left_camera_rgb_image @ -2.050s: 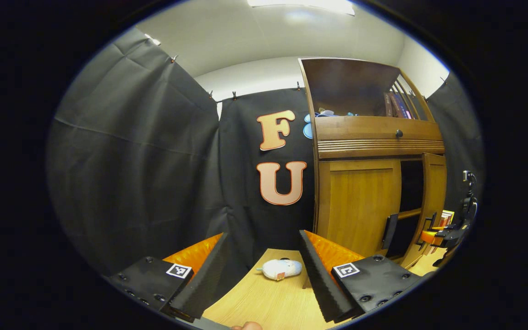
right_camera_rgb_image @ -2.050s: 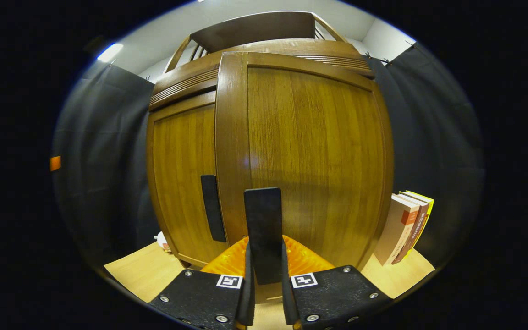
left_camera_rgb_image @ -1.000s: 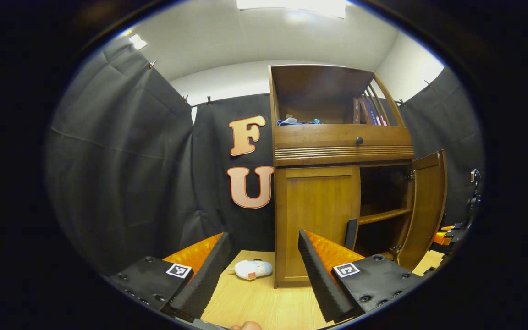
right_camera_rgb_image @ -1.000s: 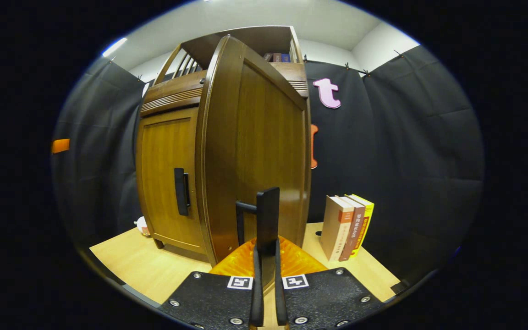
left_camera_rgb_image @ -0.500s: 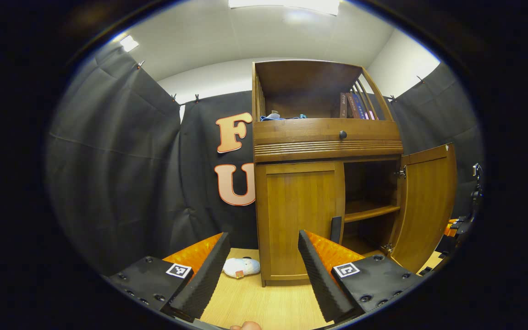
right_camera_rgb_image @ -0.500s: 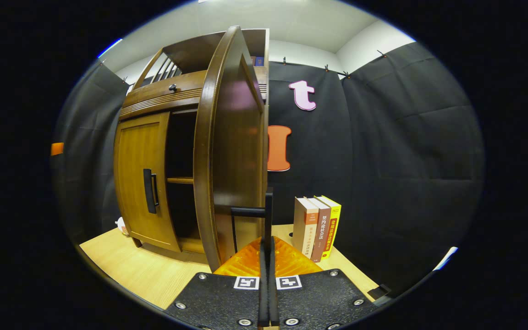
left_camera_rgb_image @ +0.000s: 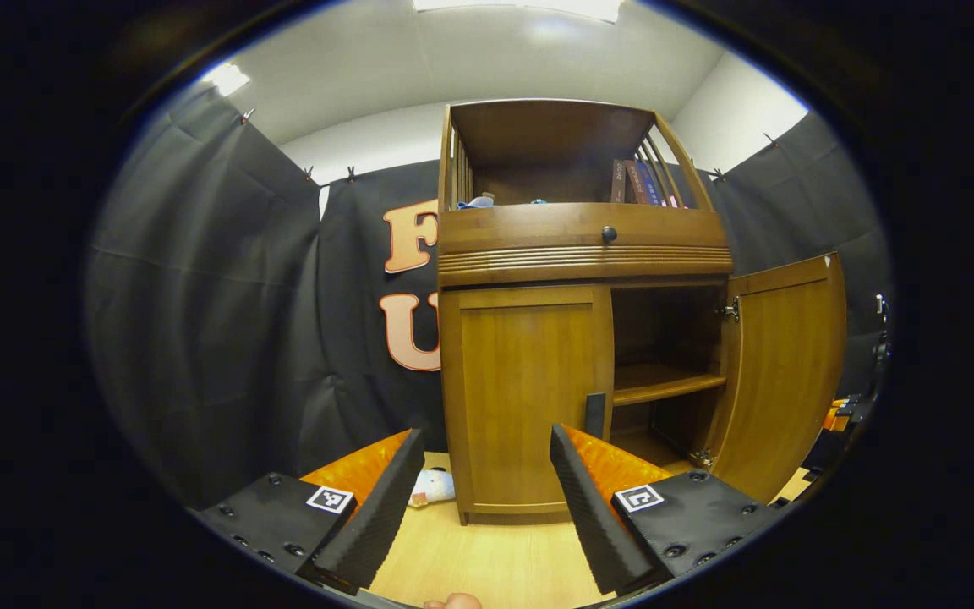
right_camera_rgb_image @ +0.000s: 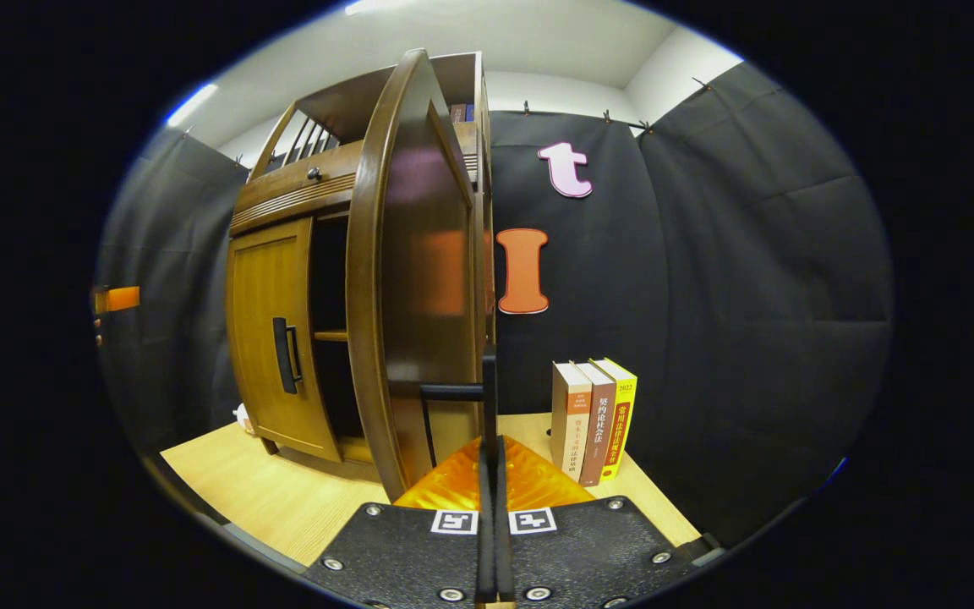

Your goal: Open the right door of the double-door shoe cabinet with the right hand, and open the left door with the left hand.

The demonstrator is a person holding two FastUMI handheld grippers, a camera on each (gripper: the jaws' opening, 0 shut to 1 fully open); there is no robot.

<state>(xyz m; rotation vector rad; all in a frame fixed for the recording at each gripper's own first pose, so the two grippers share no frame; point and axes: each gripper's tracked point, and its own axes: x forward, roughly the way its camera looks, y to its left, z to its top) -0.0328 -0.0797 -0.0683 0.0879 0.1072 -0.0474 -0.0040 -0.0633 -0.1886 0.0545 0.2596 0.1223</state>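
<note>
1 right door [right_camera_rgb_image: 402, 279] swung open, handle [right_camera_rgb_image: 487, 397] in right gripper [right_camera_rgb_image: 491, 474].

Plush toy [left_camera_rgb_image: 431, 487] half behind cabinet [left_camera_rgb_image: 580, 245].

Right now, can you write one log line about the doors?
right door: open | left door: shut | right gripper: shut on right handle | left gripper: open, off left handle

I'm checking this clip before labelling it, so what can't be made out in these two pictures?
- Left door handle, left gripper view: its lower end sits behind the left gripper.
- Cabinet floor, right gripper view: hidden by the open right door.
- White soft object, left gripper view: partly behind a finger, unidentifiable.
</note>
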